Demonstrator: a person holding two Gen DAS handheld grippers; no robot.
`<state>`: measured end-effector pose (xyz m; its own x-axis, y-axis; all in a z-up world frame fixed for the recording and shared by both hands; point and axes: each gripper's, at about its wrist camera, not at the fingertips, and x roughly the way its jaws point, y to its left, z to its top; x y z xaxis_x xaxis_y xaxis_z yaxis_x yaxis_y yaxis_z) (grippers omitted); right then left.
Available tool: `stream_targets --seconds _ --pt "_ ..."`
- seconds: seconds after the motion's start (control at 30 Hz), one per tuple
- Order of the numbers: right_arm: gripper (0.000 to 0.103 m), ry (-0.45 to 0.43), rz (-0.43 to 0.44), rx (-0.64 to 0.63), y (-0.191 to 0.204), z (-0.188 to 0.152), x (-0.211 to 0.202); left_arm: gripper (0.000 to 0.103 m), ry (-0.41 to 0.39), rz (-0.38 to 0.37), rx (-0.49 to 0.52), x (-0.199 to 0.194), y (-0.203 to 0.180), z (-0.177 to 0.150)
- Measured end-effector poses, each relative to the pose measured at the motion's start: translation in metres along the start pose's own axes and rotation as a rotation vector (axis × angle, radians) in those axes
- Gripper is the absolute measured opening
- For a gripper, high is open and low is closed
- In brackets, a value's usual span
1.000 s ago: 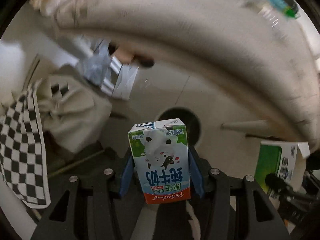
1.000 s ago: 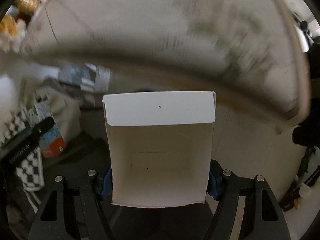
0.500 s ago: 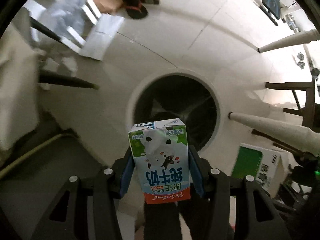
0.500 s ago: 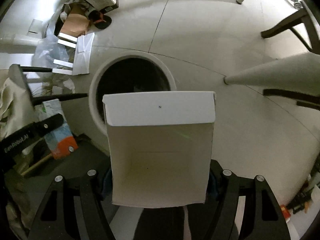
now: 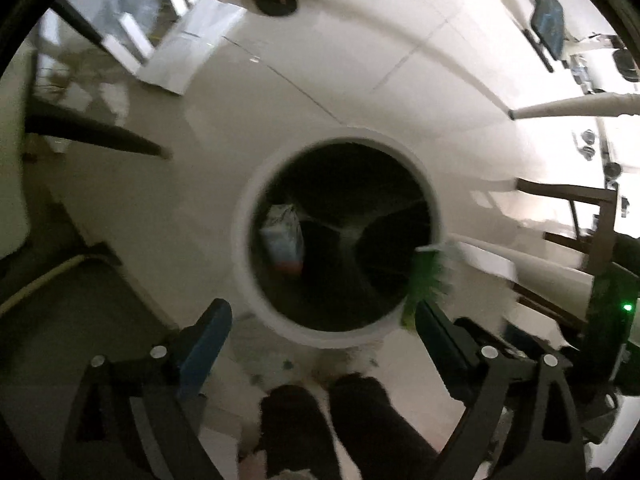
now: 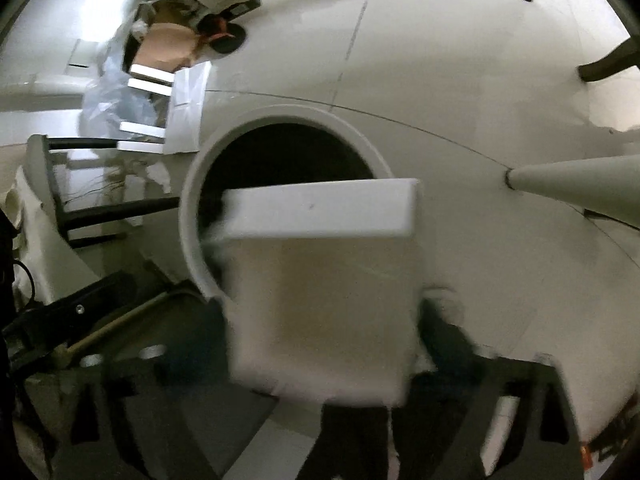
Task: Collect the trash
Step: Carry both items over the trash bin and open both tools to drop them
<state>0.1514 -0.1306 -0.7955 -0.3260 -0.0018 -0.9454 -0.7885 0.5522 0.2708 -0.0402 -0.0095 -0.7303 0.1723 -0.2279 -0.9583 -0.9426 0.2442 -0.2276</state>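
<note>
Both claws have just been opened wide. The milk carton (image 5: 282, 238) is now seen inside the bin (image 5: 244, 248). The white box (image 6: 320, 292) is let go above it.

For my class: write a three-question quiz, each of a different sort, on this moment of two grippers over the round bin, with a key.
1. True or false: the left gripper holds the milk carton.
2. Where is that carton? A) on the floor B) inside the bin C) on a chair
3. Fill in: in the right wrist view, the white box is in front of the right gripper, above the ____.

Key: 1 false; its fingers have just opened, nothing between them. 2 B. 3 bin.
</note>
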Motion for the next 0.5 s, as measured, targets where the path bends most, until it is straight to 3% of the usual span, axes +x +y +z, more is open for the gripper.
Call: stream_targets --seconds 0.1,0.17,0.23,0.37,0.5 --pt "0.103 -0.008 -0.035 -0.028 0.008 -0.003 -0.002 0.096 -0.071 0.110 -0.004 -0.015 0.006 -0.010" --pt "0.103 -0.014 -0.078 -0.040 0.012 -0.011 -0.009 0.096 -0.118 0.222 0.015 -0.027 0.006 -0.017" --pt "0.103 -0.035 -0.145 -0.065 0.019 -0.018 -0.017 0.096 -0.128 0.284 0.033 -0.035 0.005 -0.024" --pt "0.103 -0.053 -0.238 -0.103 0.028 -0.030 -0.035 0.096 -0.115 0.284 0.039 -0.048 0.002 -0.037" --pt "0.103 -0.070 -0.270 -0.126 0.041 -0.042 -0.062 0.096 -0.111 0.281 0.051 -0.067 -0.013 -0.055"
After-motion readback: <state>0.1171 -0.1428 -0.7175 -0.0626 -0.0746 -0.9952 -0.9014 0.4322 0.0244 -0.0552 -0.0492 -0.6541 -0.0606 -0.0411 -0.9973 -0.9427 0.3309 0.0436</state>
